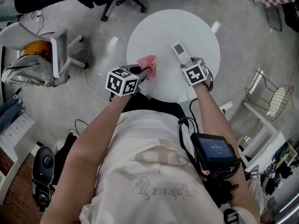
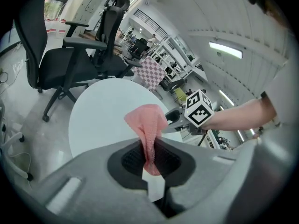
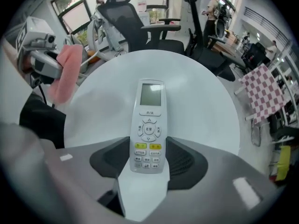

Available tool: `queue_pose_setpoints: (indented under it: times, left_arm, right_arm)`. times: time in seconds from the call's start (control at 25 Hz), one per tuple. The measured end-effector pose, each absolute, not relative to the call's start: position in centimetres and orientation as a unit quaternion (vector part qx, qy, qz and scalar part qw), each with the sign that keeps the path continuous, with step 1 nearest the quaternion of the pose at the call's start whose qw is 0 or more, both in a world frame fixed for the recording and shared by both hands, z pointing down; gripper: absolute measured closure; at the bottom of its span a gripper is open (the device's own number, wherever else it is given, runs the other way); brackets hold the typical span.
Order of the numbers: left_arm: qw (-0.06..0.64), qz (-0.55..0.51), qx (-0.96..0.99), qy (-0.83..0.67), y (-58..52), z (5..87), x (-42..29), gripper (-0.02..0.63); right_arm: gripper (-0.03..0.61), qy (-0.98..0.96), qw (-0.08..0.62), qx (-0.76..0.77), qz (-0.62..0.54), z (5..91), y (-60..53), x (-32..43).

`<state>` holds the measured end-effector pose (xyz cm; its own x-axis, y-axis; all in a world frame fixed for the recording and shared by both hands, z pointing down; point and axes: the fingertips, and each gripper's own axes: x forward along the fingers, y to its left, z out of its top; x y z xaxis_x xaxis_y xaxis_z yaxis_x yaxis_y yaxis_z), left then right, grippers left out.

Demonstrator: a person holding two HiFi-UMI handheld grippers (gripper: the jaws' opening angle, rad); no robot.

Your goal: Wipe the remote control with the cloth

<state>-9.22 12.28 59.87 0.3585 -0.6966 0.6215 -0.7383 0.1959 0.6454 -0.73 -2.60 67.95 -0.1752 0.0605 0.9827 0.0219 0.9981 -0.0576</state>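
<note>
Head view: left hand-held gripper [image 1: 145, 72] pinches the pink cloth [image 1: 149, 63] over the white worktop [image 1: 163, 29]; right hand-held gripper [image 1: 189, 62] clasps the remote control [image 1: 180, 51] by its lower end.

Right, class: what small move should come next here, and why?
Probably carry the left gripper across until its pinched pink cloth meets the remote control. The right gripper already holds the remote's button end on the white table, while the cloth is clear of it.
</note>
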Motion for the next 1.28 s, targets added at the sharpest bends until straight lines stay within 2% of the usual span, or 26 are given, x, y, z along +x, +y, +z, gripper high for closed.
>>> queue_pose_setpoints:
  times: [0.32, 0.56, 0.84, 1.04, 1.28]
  left_arm:
    - [0.549, -0.043, 0.631, -0.547, 11.9, 59.8, -9.2, 0.594]
    - [0.571, -0.116, 0.637, -0.505, 9.8, 58.3, -7.7, 0.594]
    - [0.564, -0.224, 0.712, -0.353, 6.7, 52.3, -3.1, 0.594]
    - [0.557, -0.2, 0.727, -0.348, 6.6, 52.0, -1.6, 0.594]
    - [0.542, -0.195, 0.726, -0.376, 6.2, 51.9, -2.8, 0.594]
  right_arm:
    - [0.33, -0.815, 0.528, -0.015, 0.238, 65.6, 0.7, 0.4]
    - [0.33, -0.853, 0.326, -0.074, 0.401, 58.8, 2.9, -1.2]
    - [0.33, -0.847, 0.133, -0.146, 0.493, 51.7, 3.1, -1.8]
    - [0.33, -0.834, 0.07, -0.182, 0.516, 49.0, 3.5, -2.2]
    - [0.33, -0.835, 0.105, -0.206, 0.499, 49.5, 4.9, -2.6]
